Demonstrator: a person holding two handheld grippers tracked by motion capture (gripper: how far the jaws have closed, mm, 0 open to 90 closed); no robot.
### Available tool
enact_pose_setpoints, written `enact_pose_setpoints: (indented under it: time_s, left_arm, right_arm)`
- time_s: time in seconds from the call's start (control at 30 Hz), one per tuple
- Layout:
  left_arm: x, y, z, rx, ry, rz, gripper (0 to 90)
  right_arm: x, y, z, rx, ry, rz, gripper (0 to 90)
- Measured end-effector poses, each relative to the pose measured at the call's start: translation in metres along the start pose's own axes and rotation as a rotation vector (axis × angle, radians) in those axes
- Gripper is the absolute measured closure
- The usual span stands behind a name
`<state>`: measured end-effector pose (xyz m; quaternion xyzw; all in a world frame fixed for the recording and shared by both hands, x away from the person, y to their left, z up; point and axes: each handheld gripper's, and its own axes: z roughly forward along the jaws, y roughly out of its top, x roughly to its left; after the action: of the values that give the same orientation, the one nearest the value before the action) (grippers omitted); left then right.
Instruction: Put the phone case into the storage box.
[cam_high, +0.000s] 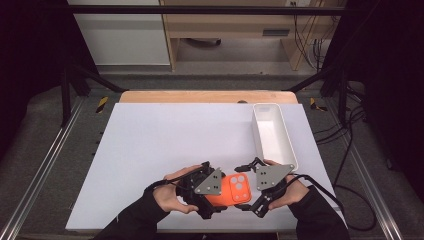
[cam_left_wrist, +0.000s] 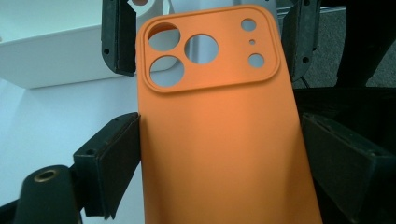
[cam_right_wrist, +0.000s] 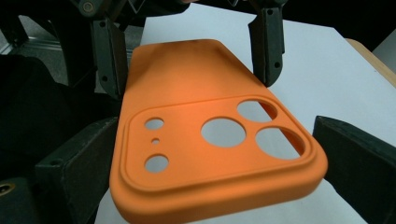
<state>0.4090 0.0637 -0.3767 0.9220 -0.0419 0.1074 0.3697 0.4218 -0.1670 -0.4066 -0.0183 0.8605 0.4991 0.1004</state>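
An orange phone case (cam_high: 235, 189), back side up with round camera holes, is held level just above the white board near its front edge. My left gripper (cam_high: 221, 194) comes in from the left, its two black jaws pressing on the long sides of the case's (cam_left_wrist: 219, 140) plain end. From the right, my right gripper (cam_high: 250, 189) has its jaws against both sides of the camera end (cam_right_wrist: 210, 140). In each gripper view the other gripper's jaws flank the far end of the case.
A long white tray (cam_high: 272, 106) stands at the board's right side, just beyond my right hand; I cannot see anything in it. The white board (cam_high: 175, 145) lies on a wooden table. Dark frame rails run along both sides.
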Motion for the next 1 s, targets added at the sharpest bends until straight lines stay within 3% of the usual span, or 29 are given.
enact_pose_setpoints:
  time_s: [0.67, 1.0]
  left_arm:
    - [-0.0024, 0.0006, -0.0011, -0.028, -0.026, 0.015, 13.5]
    - [-0.0027, -0.0004, -0.0015, -0.027, -0.032, 0.017, 13.6]
  right_arm:
    - [0.002, 0.0, 0.0022, -0.06, 0.061, -0.009, 8.3]
    - [0.0028, -0.0002, 0.0022, -0.066, 0.084, -0.01, 13.2]
